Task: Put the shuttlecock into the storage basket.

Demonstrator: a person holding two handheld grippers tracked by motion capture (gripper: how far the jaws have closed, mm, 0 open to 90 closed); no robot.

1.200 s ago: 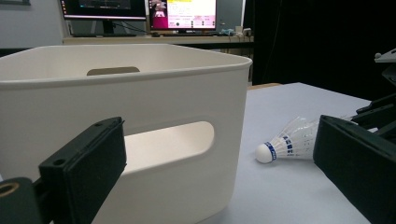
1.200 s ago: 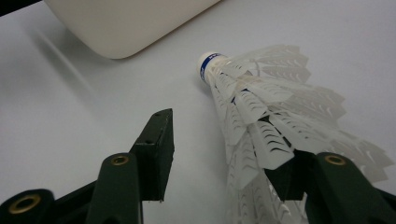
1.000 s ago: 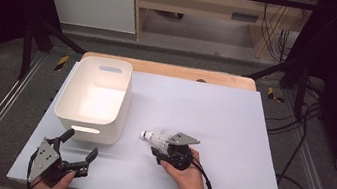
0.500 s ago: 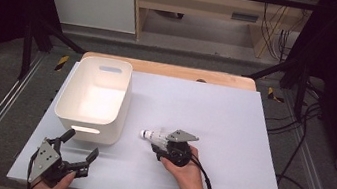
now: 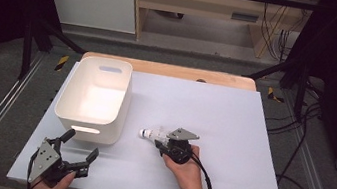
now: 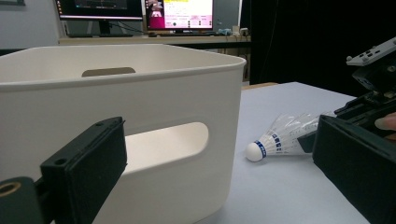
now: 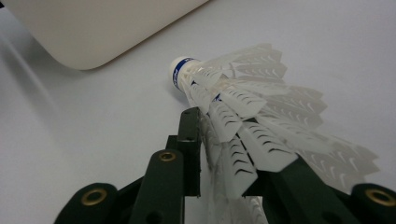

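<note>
The right gripper [image 5: 165,143] is closing its 2 jaws on the shuttlecock [image 7: 243,107], whose long axis is running straight ahead, cork pointing toward the white bin [image 5: 92,98].

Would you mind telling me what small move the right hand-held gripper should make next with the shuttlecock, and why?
Probably a short lift straight up. The right hand-held gripper has just been closing its jaws, and they now stand on either side of the shuttlecock, squeezing its feather skirt while it lies on the table. The white bin stands open just beside it, so raising the shuttlecock clear comes before carrying it over the rim.
</note>
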